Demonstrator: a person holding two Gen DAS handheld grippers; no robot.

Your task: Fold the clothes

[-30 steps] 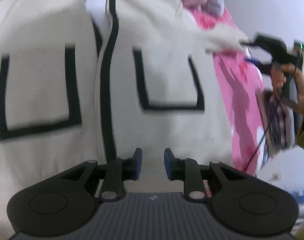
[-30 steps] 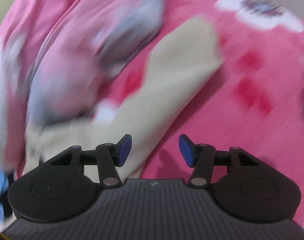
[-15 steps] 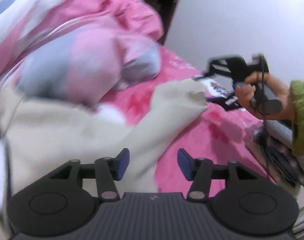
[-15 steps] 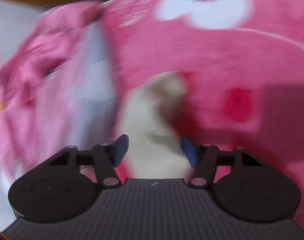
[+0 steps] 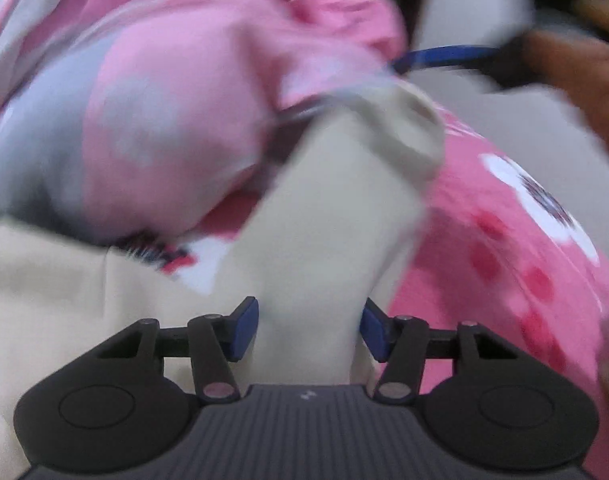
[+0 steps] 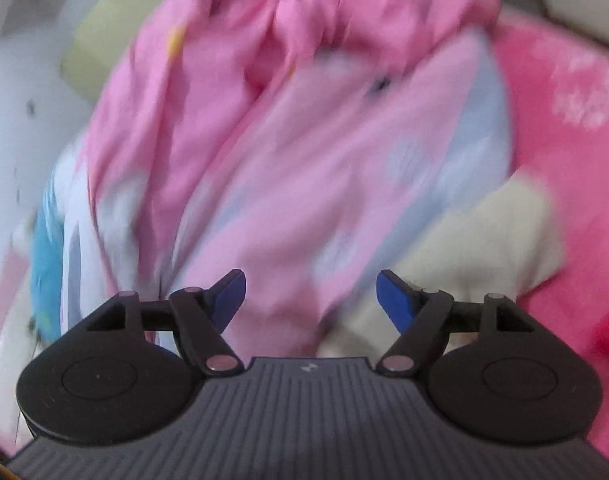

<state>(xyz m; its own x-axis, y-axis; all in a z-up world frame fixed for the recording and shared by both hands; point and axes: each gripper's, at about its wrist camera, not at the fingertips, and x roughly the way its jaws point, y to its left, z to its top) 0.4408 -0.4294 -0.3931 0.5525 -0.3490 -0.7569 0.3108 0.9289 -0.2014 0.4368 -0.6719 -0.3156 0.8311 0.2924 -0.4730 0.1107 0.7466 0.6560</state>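
A: Where's the cream garment's sleeve [image 5: 324, 216]?

B: On the pink bedspread [image 5: 504, 248], running up beside the pink-and-grey bundle [image 5: 144, 120]. It lies between your left gripper [image 5: 308, 330] pads, whose jaws are closing, not yet pressing.

A: And your right gripper [image 6: 310, 300]?

B: Jaws opening, gripping nothing, over the bundle.
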